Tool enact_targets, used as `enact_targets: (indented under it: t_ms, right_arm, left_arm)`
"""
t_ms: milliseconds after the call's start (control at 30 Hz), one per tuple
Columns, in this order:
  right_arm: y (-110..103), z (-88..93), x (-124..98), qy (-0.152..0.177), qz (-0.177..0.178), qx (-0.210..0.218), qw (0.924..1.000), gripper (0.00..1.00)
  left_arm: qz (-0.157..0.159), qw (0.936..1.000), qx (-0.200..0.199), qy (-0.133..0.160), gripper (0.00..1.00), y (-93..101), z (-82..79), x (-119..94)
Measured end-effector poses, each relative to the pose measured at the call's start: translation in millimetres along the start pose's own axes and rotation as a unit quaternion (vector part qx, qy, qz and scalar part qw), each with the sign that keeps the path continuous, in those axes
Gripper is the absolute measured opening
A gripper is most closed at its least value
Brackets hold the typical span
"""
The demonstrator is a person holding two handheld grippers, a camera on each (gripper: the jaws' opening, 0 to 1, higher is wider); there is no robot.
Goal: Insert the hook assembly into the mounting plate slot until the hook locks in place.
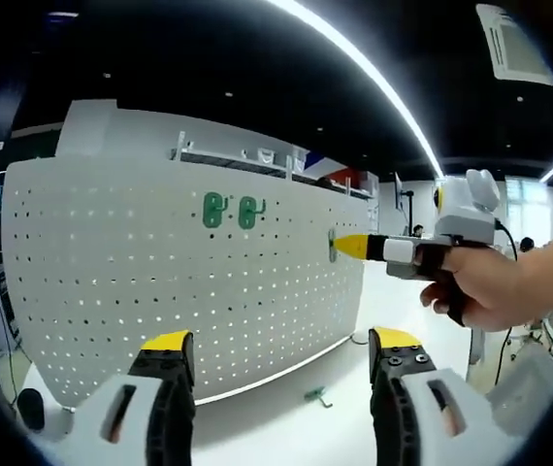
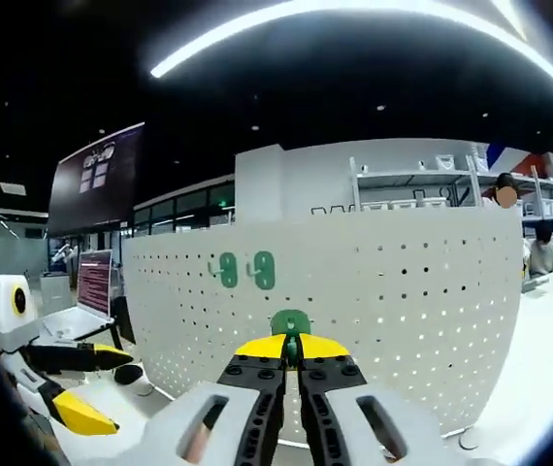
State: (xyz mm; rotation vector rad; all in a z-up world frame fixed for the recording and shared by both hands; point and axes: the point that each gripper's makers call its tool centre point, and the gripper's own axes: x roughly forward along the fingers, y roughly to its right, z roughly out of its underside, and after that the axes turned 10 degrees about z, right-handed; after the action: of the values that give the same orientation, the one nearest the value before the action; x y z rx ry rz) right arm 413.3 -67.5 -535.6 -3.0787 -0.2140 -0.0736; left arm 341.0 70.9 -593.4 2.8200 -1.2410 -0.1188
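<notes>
While the left gripper (image 1: 278, 351) gapes, right fingers (image 2: 257, 374) pinch a green hook (image 2: 290, 323) (flat tab) — against the pegboard (image 2: 403, 291).

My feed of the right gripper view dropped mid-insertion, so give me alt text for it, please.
The right gripper, jaws shut on a green hook, holds it against the white pegboard. Two more green hooks already hang on the board up to the left. The left gripper, jaws open, shows at the lower left.

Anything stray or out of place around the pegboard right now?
One small green hook piece lies loose on the white tabletop in front of the white perforated pegboard, while two green hooks hang mounted. Right gripper holds another green hook at the board.
</notes>
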Motion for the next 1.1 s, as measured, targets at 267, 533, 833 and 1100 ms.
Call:
enact_targets:
  t_ms: [267, 533, 833, 1100]
  right_arm:
    - [6, -15.9, 25, 0.017, 0.017, 0.000, 0.9997, 0.01]
    - [7, -27.7, 42, 0.030, 0.027, 0.014, 0.9991, 0.01]
    - [4, -33.7, 59, 0.037, 0.027, 0.011, 0.9989, 0.01]
    - [3, -37.0, 71, 0.036, 0.027, 0.010, 0.9989, 0.01]
  left_arm:
    - [-0.004, 0.9999, -0.010, 0.002, 0.76, -1.7, 2.6, -8]
    - [-0.011, 0.9999, -0.006, 0.008, 0.75, -4.0, -2.0, -14]
    - [-0.018, 0.9998, -0.006, 0.010, 0.75, -6.1, -2.6, -20]
    - [-0.027, 0.9995, -0.011, 0.013, 0.74, -13.2, -3.6, -27]
